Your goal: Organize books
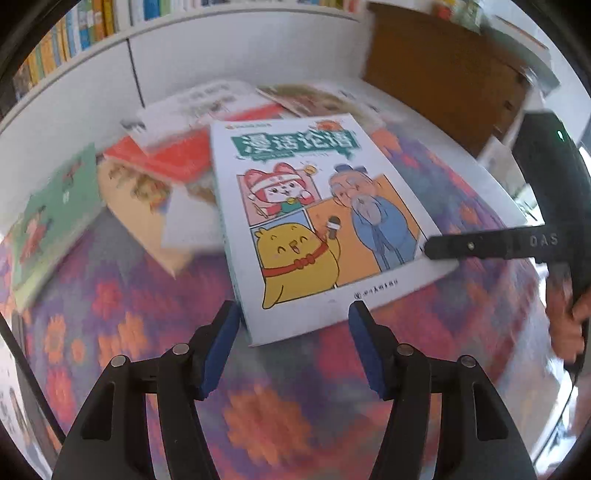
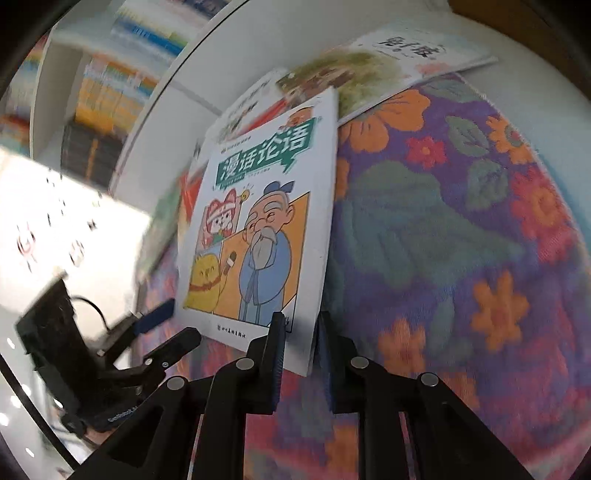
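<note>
A white comic book with a yellow chick and a bearded man in blue on its cover is tilted up off the floral cloth. My right gripper is shut on its lower right corner, one pad on the cover and one beneath. In the left wrist view, one black finger of the right gripper lies across the book's right edge. My left gripper stands open just short of the book's near corner, and its blue pads touch nothing. It also shows at the left of the right wrist view as the left gripper.
Several other books lie loose behind and left of the comic: a red one, a green one, a cream one, a landscape-cover one. The floral cloth covers the table. White bookshelves and a brown panel stand behind.
</note>
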